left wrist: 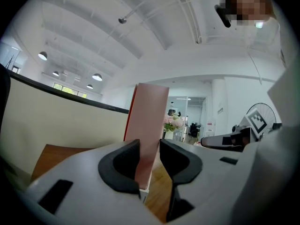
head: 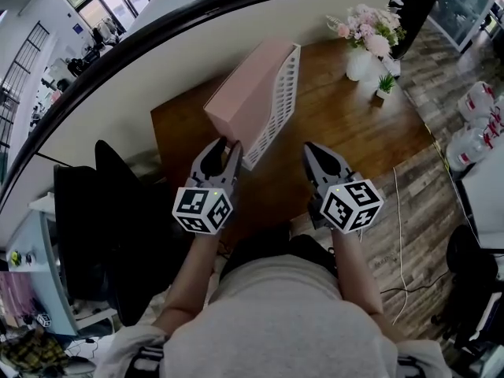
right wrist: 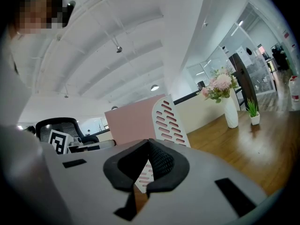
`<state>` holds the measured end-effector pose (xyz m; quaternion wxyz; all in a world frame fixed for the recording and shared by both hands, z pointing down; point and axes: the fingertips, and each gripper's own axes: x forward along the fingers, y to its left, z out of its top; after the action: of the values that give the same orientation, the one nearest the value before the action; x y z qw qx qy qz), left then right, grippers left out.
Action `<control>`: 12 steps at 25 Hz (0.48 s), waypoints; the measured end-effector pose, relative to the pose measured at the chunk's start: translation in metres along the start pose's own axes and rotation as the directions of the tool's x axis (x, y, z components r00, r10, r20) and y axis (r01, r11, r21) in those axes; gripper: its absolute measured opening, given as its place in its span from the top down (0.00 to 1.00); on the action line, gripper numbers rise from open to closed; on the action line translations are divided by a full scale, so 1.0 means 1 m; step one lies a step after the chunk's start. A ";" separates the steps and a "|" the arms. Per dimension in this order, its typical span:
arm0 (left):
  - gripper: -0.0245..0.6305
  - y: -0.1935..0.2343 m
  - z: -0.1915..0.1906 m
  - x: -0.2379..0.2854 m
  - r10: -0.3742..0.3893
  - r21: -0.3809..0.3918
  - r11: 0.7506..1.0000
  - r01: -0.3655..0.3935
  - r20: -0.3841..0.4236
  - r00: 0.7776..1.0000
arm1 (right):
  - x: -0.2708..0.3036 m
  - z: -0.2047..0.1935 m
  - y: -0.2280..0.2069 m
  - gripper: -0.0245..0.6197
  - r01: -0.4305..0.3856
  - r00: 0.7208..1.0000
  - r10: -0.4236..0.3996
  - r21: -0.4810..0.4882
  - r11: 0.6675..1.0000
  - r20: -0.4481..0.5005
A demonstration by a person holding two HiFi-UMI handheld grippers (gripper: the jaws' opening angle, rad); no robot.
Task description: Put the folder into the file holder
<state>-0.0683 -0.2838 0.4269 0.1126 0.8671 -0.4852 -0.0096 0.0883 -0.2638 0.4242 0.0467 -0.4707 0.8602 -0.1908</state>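
A pink folder (head: 244, 93) stands upright in a white slotted file holder (head: 282, 93) on the brown wooden table (head: 346, 132). My left gripper (head: 224, 146) is at the folder's near edge. In the left gripper view the folder (left wrist: 151, 121) rises between the two black pads, which press on its lower part, so the left gripper (left wrist: 149, 153) is shut on it. My right gripper (head: 313, 150) hovers over the table to the right of the holder, jaws shut and empty. The right gripper view shows its tips (right wrist: 149, 144) meeting, with the folder (right wrist: 131, 123) and holder (right wrist: 168, 121) beyond.
A white vase of pink flowers (head: 364, 42) and a small potted plant (head: 385, 85) stand at the table's far right. A cream partition (head: 157, 61) runs behind the table. A black office chair (head: 102, 235) is at my left. Water jugs (head: 472, 124) sit on the floor at right.
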 end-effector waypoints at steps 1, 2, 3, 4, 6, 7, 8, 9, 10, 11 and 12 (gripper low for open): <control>0.77 -0.002 0.001 -0.001 0.001 0.003 1.000 -0.001 0.007 1.000 | -0.001 0.000 0.000 0.95 0.001 1.000 -0.001 0.001 1.000 -0.001; 0.78 -0.004 0.001 -0.002 -0.001 0.007 1.000 0.001 0.011 1.000 | -0.002 0.000 -0.001 0.95 0.003 1.000 -0.003 0.001 1.000 -0.002; 0.78 -0.007 0.000 -0.003 -0.005 0.010 1.000 0.005 0.012 1.000 | -0.003 0.000 -0.001 0.95 0.004 1.000 -0.004 0.000 1.000 -0.003; 0.79 -0.009 -0.001 -0.003 -0.011 0.010 1.000 0.011 0.011 1.000 | -0.003 -0.001 -0.002 0.95 0.005 1.000 -0.005 -0.001 1.000 -0.005; 0.80 -0.015 -0.004 -0.002 -0.026 0.004 1.000 0.026 0.005 1.000 | -0.004 -0.003 -0.002 0.95 0.008 1.000 -0.008 -0.001 1.000 -0.010; 0.82 -0.017 -0.005 -0.001 -0.033 0.000 0.999 0.033 0.002 0.999 | -0.004 -0.005 -0.001 0.95 0.008 1.000 -0.008 -0.001 1.000 -0.013; 0.82 -0.018 -0.006 -0.001 -0.036 -0.003 0.999 0.036 0.000 0.999 | -0.004 -0.006 0.000 0.95 0.006 1.000 -0.006 -0.001 1.000 -0.015; 0.83 -0.018 -0.006 0.000 -0.036 -0.006 0.999 0.036 0.001 0.999 | -0.003 -0.007 0.001 0.95 0.005 1.000 -0.005 -0.002 1.000 -0.016; 0.84 -0.018 -0.006 0.000 -0.033 -0.007 0.999 0.033 0.002 0.999 | -0.002 -0.007 0.001 0.95 0.004 1.000 -0.004 -0.003 1.000 -0.017; 0.85 -0.018 -0.005 0.000 -0.032 -0.006 0.999 0.032 0.006 0.999 | -0.001 -0.008 0.001 0.95 0.004 1.000 -0.004 -0.005 1.000 -0.018; 0.89 -0.019 -0.004 0.000 -0.033 -0.002 0.999 0.033 0.009 0.999 | 0.000 -0.009 0.000 0.95 0.004 1.000 -0.004 -0.006 1.000 -0.021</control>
<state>-0.0525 -0.2733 0.4270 0.1113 0.8748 -0.4712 -0.0160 0.0861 -0.2610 0.4319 0.0357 -0.4704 0.8603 -0.1932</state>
